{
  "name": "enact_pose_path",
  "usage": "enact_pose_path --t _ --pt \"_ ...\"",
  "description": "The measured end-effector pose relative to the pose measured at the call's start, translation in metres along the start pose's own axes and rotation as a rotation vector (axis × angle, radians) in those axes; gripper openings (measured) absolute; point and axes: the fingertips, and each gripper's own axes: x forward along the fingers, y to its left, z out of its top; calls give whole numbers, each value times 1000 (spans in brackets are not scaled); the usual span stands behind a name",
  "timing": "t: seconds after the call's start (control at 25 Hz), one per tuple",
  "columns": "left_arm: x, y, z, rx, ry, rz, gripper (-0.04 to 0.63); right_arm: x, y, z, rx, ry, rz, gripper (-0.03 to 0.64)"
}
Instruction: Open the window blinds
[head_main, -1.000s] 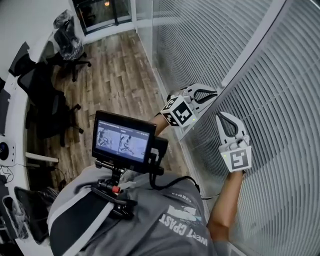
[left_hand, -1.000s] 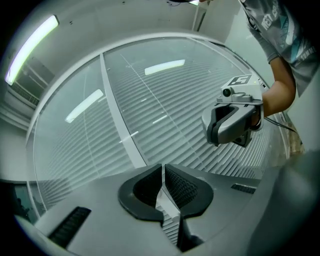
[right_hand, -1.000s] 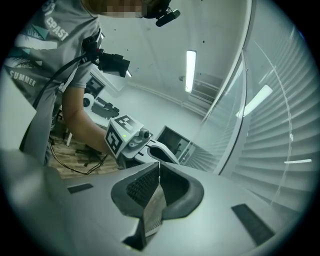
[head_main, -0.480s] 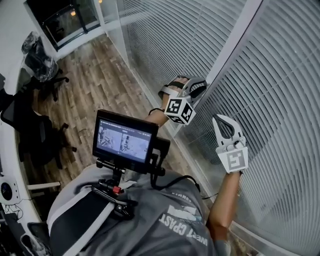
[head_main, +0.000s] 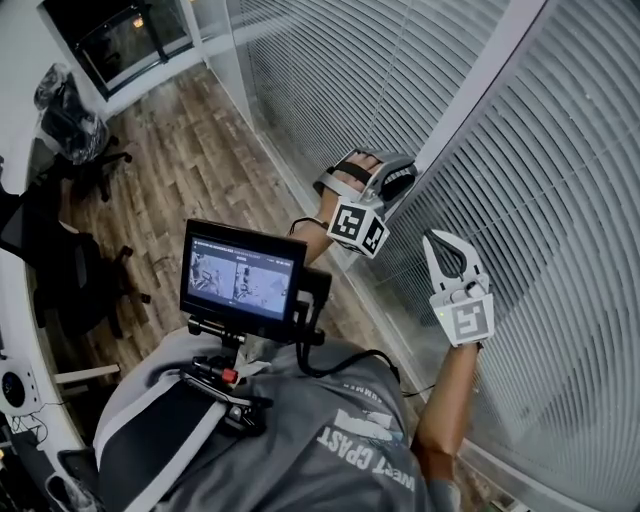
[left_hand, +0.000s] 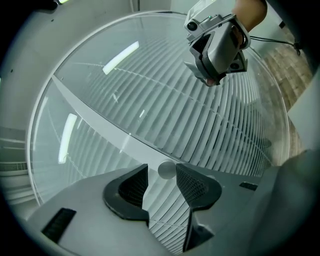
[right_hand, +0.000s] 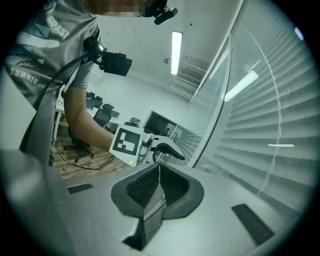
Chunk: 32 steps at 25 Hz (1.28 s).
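Head view: my two tongs up at the shut window blinds (head_main: 560, 200)
My left tongs (head_main: 398, 178) point at the white frame post (head_main: 470, 90), jaws apart and just opened, a small round knob (left_hand: 166, 170) showing between the tips, not gripped; my right tongs (head_main: 445, 250) are closed together on nothing, close beside the blinds
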Motion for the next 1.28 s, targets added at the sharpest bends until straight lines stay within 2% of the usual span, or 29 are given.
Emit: enact_pose_path --t 0.12,0.28,0.48,0.56,0.64,0.76,1.16,1.28 --pt "2 -3 -1 -8 8 -35 222 0 -1 0 -14 -1 8 3" --pt "4 -10 -6 -51 13 -59 219 2 2 -3 -14 7 17 3" --pt "5 -4 -1 -73 -2 -41 129 5 3 -5 8 7 19 3" --pt "6 -2 -3 -103 -4 -39 129 6 3 -4 11 -2 19 3" --pt "6 -1 -4 -168 -12 -37 127 6 3 -4 6 0 23 3" --pt "6 3 -6 -347 -31 -42 127 5 1 -3 2 5 26 3" --pt "9 16 -23 -1128 -140 -123 126 8 1 -6 18 -1 26 3" --pt "6 18 -20 -1277 -164 -144 126 0 3 -2 10 2 22 3"
